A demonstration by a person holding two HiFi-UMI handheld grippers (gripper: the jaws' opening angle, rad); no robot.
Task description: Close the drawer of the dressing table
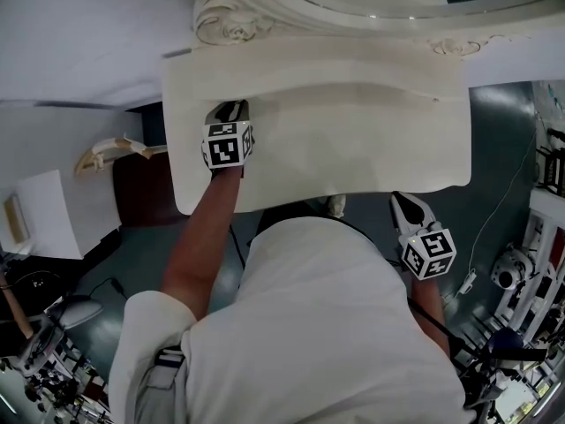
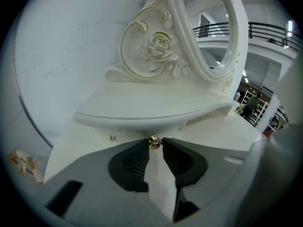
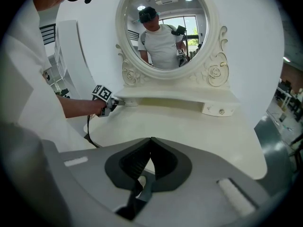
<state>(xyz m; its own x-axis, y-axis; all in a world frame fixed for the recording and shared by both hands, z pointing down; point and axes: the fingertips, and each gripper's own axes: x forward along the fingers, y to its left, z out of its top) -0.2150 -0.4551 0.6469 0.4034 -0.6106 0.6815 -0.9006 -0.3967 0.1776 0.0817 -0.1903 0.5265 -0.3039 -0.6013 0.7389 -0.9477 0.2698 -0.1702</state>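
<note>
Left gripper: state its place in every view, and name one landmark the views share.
Head view: the left gripper is left of centre, over the dressing table top.
Left gripper view: bottom centre, the left gripper shows only its claw, closed on a gold drawer knob.
Right gripper view: middle left, the left gripper is at the shelf's left end.
Shared landmark: the mirror frame's left scroll.

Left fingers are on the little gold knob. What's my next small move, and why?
Probably push the left gripper straight toward the mirror base: its fingers pinch the drawer knob under the shelf, so the drawer should slide in. How far out it stands I cannot tell.
</note>
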